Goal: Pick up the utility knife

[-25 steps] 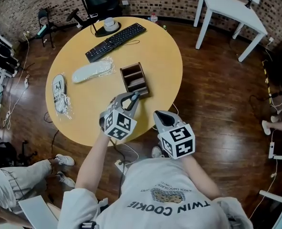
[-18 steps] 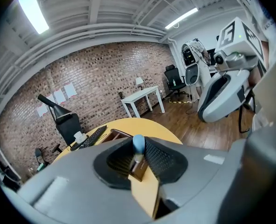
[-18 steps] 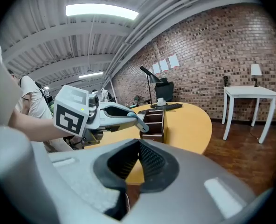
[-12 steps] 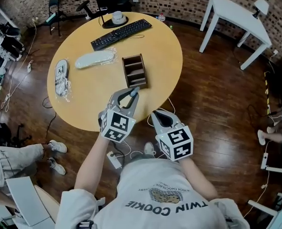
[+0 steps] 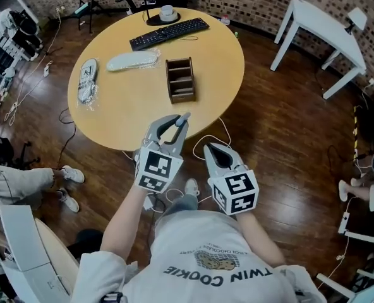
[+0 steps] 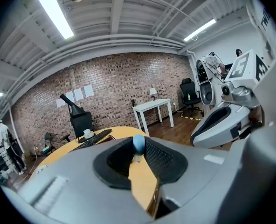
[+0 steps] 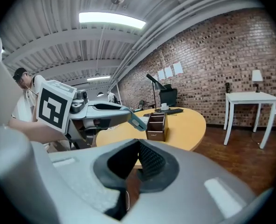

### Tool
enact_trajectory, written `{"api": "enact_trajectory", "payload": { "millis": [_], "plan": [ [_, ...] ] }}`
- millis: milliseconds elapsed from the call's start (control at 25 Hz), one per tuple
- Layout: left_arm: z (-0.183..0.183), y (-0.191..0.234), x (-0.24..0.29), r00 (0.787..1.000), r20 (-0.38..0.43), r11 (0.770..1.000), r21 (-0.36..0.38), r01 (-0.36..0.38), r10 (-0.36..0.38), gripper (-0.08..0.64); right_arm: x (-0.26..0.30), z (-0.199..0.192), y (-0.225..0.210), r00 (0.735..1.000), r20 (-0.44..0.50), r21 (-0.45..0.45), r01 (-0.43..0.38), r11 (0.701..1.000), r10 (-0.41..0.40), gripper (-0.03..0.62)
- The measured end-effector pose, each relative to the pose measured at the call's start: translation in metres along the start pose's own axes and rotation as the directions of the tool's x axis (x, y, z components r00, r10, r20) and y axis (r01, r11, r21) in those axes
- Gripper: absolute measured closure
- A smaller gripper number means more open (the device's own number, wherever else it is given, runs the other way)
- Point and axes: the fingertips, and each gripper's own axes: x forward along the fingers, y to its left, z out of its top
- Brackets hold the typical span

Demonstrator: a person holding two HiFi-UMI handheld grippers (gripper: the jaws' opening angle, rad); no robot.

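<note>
Clamping utility knife (image 6: 138, 144) tight in L gripper (image 5: 179, 122), near round table (image 5: 111, 120) edge. Holding R gripper (image 5: 210, 148) jaws pinched together, empty

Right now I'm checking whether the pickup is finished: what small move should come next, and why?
Probably just hold steady: the left gripper is shut on the utility knife, whose blue-grey end pokes past the jaws, and it is held in the air, clear of the round table. The pickup looks done.
</note>
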Motion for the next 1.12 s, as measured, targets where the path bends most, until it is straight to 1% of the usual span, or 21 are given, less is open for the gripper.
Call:
{"api": "enact_trajectory", "payload": {
  "millis": [160,440,640,720,880,1120],
  "plan": [
    [0.007,-0.025,-0.023,0.999,0.018,0.999,-0.045,-0.028,0.029,0.488,-0.024,-0.011,0.009,1.0,0.002,0.005,-0.021,1.0,0.021,0.592],
    [0.015,-0.075,-0.06,0.996,0.042,0.992,-0.102,-0.073,0.078,0.488,-0.071,-0.027,0.022,0.999,0.023,-0.017,-0.037,0.999,0.037,0.592],
    [0.018,-0.11,-0.09,0.99,0.042,0.973,-0.196,-0.124,0.135,0.488,-0.105,-0.031,0.026,0.998,0.038,-0.043,-0.045,0.998,0.046,0.592],
    [0.017,-0.125,-0.102,0.987,0.034,0.964,-0.221,-0.146,0.157,0.488,-0.118,-0.034,0.029,0.998,0.04,-0.049,-0.05,0.998,0.052,0.592],
    [0.021,-0.143,-0.123,0.979,0.038,0.948,-0.261,-0.182,0.198,0.488,-0.137,-0.032,0.04,0.996,0.065,-0.07,-0.059,0.996,0.063,0.592],
    [0.024,-0.16,-0.146,0.975,0.037,0.937,-0.288,-0.198,0.218,0.488,-0.158,-0.034,0.056,0.993,0.085,-0.065,-0.071,0.995,0.076,0.592]
  ]
}}
